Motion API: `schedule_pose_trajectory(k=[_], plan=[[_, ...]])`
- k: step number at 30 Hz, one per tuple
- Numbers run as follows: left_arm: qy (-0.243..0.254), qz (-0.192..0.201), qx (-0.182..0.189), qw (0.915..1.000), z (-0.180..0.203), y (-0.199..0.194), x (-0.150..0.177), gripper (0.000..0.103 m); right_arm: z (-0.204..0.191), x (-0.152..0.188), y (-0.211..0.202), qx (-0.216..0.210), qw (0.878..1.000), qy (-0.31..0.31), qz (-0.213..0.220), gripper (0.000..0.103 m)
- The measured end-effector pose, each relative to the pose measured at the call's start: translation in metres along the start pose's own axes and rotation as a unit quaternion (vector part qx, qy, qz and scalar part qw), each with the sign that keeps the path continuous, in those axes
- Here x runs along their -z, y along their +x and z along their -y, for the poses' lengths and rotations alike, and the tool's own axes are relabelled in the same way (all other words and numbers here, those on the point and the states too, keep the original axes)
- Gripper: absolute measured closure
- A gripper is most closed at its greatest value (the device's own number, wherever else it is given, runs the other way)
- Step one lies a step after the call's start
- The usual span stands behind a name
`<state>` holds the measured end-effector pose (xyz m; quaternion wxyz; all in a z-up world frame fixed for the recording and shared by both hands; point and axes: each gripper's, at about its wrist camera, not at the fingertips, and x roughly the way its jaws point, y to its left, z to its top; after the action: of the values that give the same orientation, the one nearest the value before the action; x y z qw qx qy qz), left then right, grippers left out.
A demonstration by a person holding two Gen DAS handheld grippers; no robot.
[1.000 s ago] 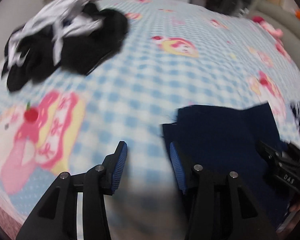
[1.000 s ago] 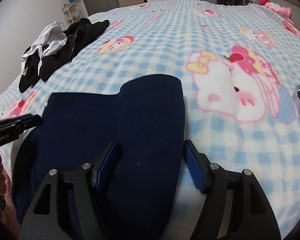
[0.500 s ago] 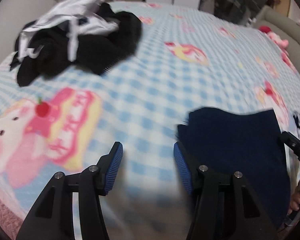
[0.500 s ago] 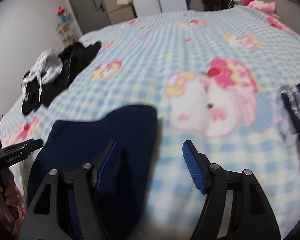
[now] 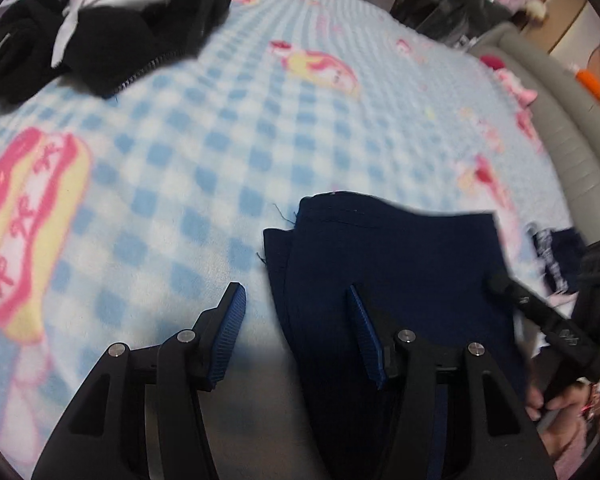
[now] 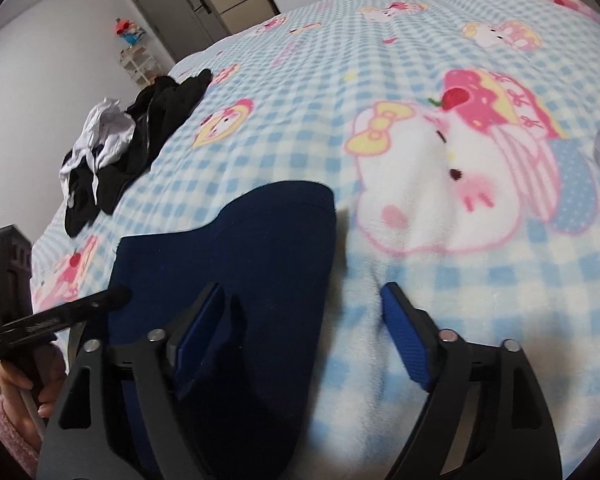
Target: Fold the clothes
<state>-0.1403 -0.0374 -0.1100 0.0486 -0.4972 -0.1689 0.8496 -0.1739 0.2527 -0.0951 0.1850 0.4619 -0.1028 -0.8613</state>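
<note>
Navy garment (image 6: 236, 264), lying half-folded at lower centre, is straddled by both unclenched, empty grippers (image 5: 296, 336) (image 6: 304, 332); edge grasps judged next.

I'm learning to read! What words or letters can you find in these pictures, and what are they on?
White print on the side of the left gripper: too blurred to read.
Pale mark on the right gripper: too blurred to read.
Checked blanket: cartoon pictures only, no words.
Navy garment: no label showing.
</note>
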Motion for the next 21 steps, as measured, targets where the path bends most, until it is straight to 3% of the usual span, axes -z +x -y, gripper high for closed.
schedule_pose_trajectory(k=[4, 6, 9, 12, 13, 14, 15, 16, 17, 19, 21], plan=[[0.035, 0.015, -0.026, 0.9989, 0.016, -0.009, 0.009, 0.068, -0.008, 0.004, 0.004, 0.032, 0.999, -0.030, 0.002, 0.020], [0.048, 0.005, -0.031, 0.9984, 0.024, -0.013, 0.013, 0.072, -0.008, 0.003, 0.002, 0.029, 0.999, -0.026, 0.002, 0.020], [0.053, -0.010, -0.005, 0.9985, 0.031, -0.019, 0.019, 0.072, -0.005, 0.001, -0.001, 0.003, 1.000, -0.012, 0.000, 0.020], [0.010, -0.004, 0.037, 0.9992, 0.011, -0.018, 0.016, 0.060, 0.002, -0.002, -0.004, -0.058, 0.998, 0.024, -0.003, 0.020], [-0.011, -0.007, 0.045, 0.9989, 0.004, -0.013, 0.012, 0.060, 0.004, -0.002, -0.004, -0.074, 0.997, 0.037, -0.003, 0.020], [-0.025, -0.009, 0.051, 0.9983, 0.000, -0.008, 0.010, 0.061, 0.004, -0.002, 0.001, -0.060, 0.998, 0.031, -0.009, 0.024], [-0.034, -0.009, 0.055, 0.9979, -0.001, -0.004, 0.007, 0.069, 0.004, -0.001, 0.006, -0.045, 0.999, 0.026, -0.015, 0.030], [-0.024, -0.004, 0.048, 0.9985, 0.005, -0.003, 0.005, 0.082, 0.003, 0.000, 0.010, -0.031, 0.999, 0.019, -0.021, 0.048], [-0.013, 0.001, 0.042, 0.9990, 0.011, -0.003, 0.003, 0.085, 0.000, 0.000, 0.010, -0.023, 1.000, 0.009, -0.020, 0.054], [0.025, 0.019, 0.033, 0.9990, 0.032, -0.009, -0.003, 0.088, -0.005, -0.004, -0.001, -0.044, 0.999, 0.006, -0.007, 0.064], [0.052, 0.030, 0.031, 0.9977, 0.044, -0.013, -0.010, 0.089, -0.003, -0.010, -0.015, -0.086, 0.996, 0.022, 0.017, 0.067]])
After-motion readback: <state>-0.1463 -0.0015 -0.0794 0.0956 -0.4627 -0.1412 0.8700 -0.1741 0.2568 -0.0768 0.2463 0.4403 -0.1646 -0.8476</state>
